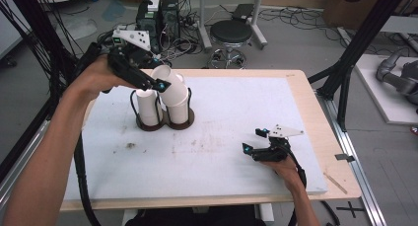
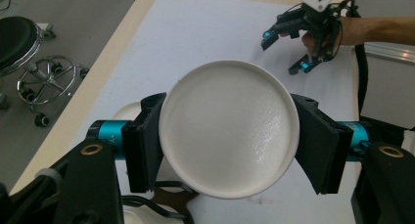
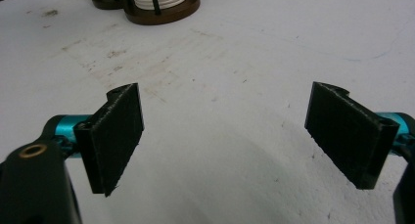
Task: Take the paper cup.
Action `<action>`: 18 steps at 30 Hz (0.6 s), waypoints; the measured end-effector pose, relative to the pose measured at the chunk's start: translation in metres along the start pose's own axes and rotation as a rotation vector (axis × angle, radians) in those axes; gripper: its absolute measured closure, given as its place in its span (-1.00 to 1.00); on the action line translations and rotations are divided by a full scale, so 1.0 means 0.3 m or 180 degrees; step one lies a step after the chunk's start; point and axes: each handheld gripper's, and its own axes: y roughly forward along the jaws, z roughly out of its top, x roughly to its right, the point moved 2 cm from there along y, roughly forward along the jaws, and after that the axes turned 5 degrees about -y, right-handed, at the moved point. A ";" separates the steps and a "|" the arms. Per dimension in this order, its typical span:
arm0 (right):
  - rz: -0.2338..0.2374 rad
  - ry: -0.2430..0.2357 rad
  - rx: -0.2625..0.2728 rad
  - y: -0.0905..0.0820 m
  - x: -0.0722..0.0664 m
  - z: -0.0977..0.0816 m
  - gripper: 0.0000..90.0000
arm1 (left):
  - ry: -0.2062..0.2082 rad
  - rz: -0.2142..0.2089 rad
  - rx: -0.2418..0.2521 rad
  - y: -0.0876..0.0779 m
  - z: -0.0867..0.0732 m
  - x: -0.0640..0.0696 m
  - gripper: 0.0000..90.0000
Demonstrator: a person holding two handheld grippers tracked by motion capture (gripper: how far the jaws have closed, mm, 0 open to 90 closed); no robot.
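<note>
Left claw (image 2: 227,136) clamped on white cup (image 2: 229,128), tipped over rack (image 1: 165,121) w/ stacked cups, prob. for slotting in. Right claw (image 3: 227,141) wide open, nothing between pads, parked on mat (image 1: 222,137).

Black stool (image 1: 231,33), floor cables (image 1: 300,16), computer tower (image 1: 169,14)

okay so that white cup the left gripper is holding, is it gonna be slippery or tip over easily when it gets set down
The white cup looks smooth and round, so it may slip or twist between the left gripper's flat pads. It seems thin-walled and light, probably easy to knock over if set on the table. Dropped into the wire-sided cup holder, it should stay upright.
</note>
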 end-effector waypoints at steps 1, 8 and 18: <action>0.0004 0.0001 -0.0005 0.000 0.000 0.000 -0.67 | 0.0007 -0.0011 0.0024 -0.001 -0.010 0.007 -0.23; 0.0006 -0.0010 -0.0030 0.002 -0.001 0.001 -0.67 | -0.0025 -0.0119 0.0166 0.003 -0.100 0.071 -0.23; 0.0035 -0.0083 -0.0130 0.013 -0.006 0.004 -0.67 | -0.0199 -0.0244 0.0449 0.021 -0.275 0.133 -0.24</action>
